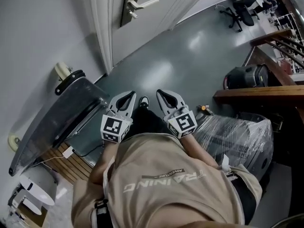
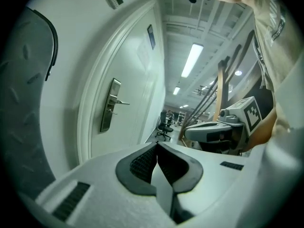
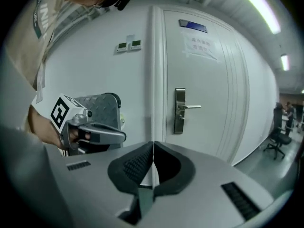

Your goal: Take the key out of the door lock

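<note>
I find this to be an office building's corridor, opening onto a work area. Evidence: a white panelled door (image 3: 204,80) with a metal lock plate (image 3: 180,110) and a printed notice (image 3: 202,46) on it; small wall control panels (image 3: 128,45) beside the frame; a smooth grey floor (image 1: 190,56); long ceiling strip lights (image 2: 192,60); black swivel office chairs (image 1: 242,11) beyond; a wooden handrail (image 1: 273,37).

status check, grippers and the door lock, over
Left gripper shut, empty; right gripper same. Silver lock plate on white door ahead, untouched; key too small to tell. Path: no obstacle seen.
</note>
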Available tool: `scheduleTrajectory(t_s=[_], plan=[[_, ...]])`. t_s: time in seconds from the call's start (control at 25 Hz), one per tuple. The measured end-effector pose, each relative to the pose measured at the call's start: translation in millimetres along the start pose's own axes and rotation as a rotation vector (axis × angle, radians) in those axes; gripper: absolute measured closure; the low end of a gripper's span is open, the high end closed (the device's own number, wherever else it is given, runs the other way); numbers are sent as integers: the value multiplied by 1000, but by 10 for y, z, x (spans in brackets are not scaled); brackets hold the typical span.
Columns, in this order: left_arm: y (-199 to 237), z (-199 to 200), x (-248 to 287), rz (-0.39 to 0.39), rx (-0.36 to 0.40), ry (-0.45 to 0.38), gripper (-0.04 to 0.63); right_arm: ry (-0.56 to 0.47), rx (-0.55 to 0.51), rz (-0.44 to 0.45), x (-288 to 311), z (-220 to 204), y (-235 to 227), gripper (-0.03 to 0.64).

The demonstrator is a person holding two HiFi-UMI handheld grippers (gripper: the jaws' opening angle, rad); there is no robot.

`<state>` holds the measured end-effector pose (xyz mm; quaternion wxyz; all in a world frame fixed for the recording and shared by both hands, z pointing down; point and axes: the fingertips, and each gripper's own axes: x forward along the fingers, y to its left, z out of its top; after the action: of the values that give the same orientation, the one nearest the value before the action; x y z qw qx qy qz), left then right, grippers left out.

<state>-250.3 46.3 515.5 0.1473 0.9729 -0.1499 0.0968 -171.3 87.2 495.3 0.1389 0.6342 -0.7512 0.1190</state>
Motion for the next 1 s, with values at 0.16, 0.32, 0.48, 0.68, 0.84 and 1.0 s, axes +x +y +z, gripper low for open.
scheduleTrajectory(t_s=[0.16,0.32,0.48,0.68,0.84,1.0], plan=[[-58,2,146,48,14,34,586,-37,64,32,4,-21,-231,603],[-16,229,300,94,27,34,586,-95,68,67,159,175,-553,602],[51,425,693,105,83,57,586,-132,91,77,353,247,-1028,601],[84,528,1177,110,93,81,586,-98,129,105,533,-63,-1413,601],[147,505,1480,153,15,63,586,-131,163,148,720,-64,-1782,601],[160,508,1647,181,23,73,586,-133,153,171,808,23,-2036,601]])
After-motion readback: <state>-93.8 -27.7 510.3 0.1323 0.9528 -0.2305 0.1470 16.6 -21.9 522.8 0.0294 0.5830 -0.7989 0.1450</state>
